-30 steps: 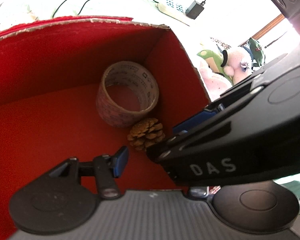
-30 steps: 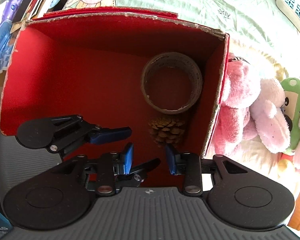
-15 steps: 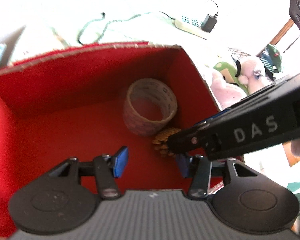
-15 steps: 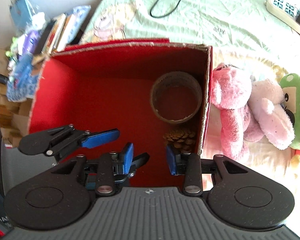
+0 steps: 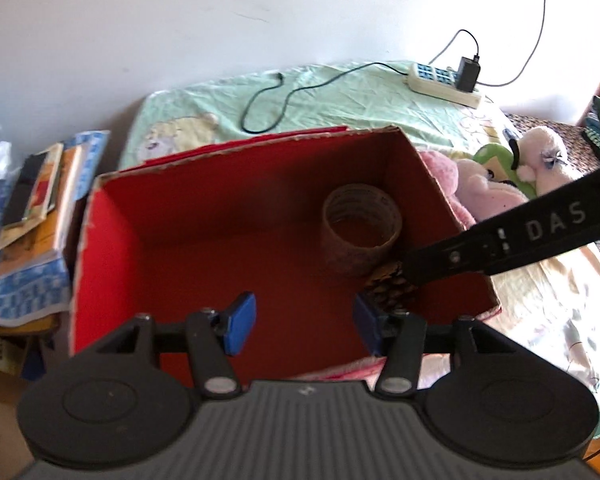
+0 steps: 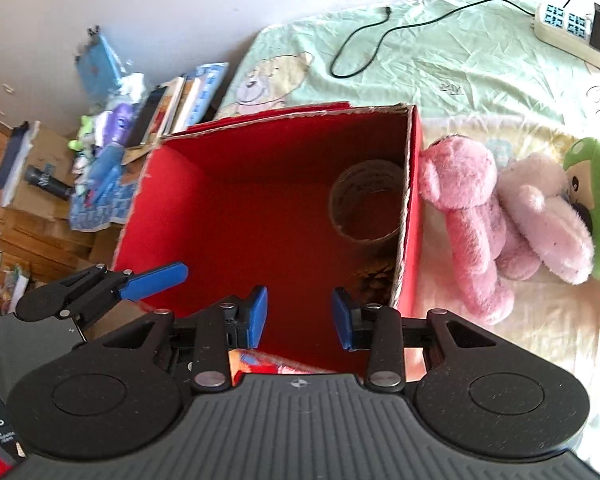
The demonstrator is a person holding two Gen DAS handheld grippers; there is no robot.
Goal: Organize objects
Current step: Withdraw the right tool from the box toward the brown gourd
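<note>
Both grippers have risen; right gripper [image 5: 512, 236] reads "DAS".

Both grippers pulled back from the box

The left gripper [image 5: 305, 323] and right gripper [image 6: 299, 317] have risen away from the red box [image 5: 112, 216]; right jaws now wider.

Both wrist views look steeply down from close above into the red box [image 5: 228, 240], which fills mid-frame. The left view sits further left; the right view sits over the box's right wall [image 6: 410, 216]. Both share the tape roll [image 6: 366, 204] and, in the upper right, the power strip [image 5: 444, 84].
</note>
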